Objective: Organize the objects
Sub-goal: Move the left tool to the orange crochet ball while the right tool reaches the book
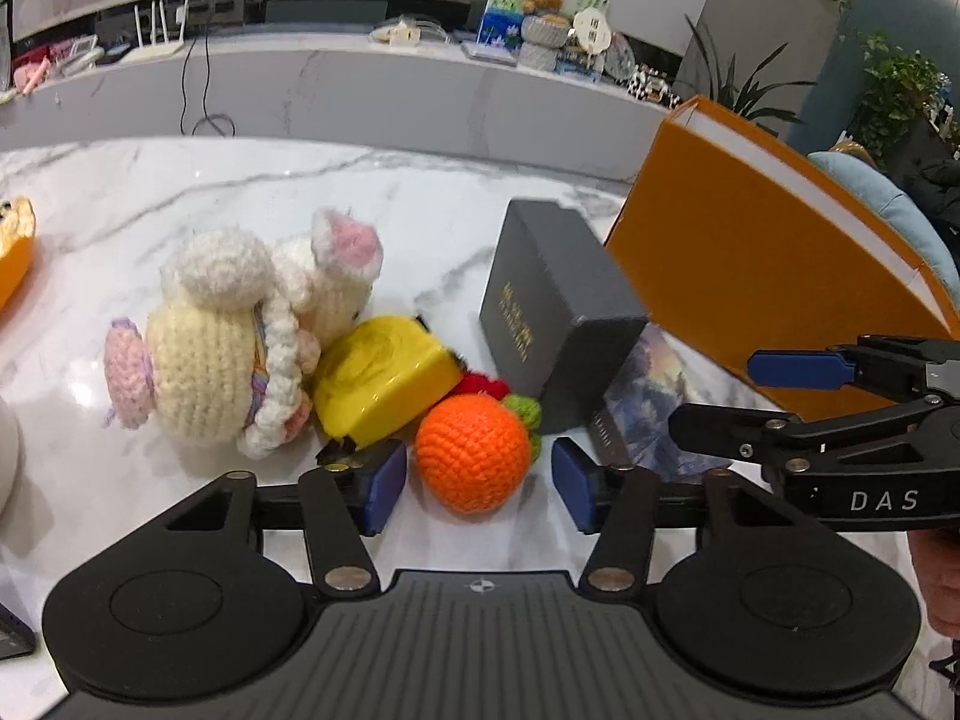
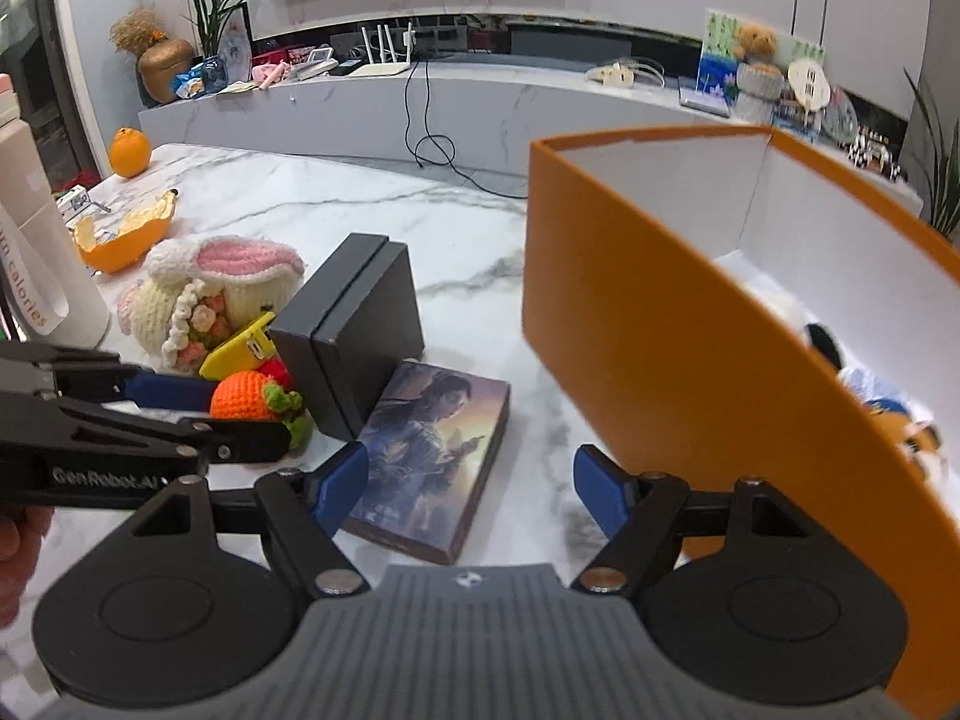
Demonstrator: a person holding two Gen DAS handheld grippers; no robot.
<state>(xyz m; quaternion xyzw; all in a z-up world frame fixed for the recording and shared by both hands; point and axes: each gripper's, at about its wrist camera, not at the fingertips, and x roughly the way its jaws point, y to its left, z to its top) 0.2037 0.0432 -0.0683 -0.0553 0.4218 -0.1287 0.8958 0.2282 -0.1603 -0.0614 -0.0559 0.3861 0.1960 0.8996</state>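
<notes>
Fingers of left gripper spread around crochet orange; right gripper spread empty, orange box at two o'clock

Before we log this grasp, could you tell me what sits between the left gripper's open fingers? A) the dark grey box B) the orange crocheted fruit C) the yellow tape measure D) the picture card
B: the left gripper is open, its blue pads flanking the orange crocheted fruit without closing on it.
</notes>
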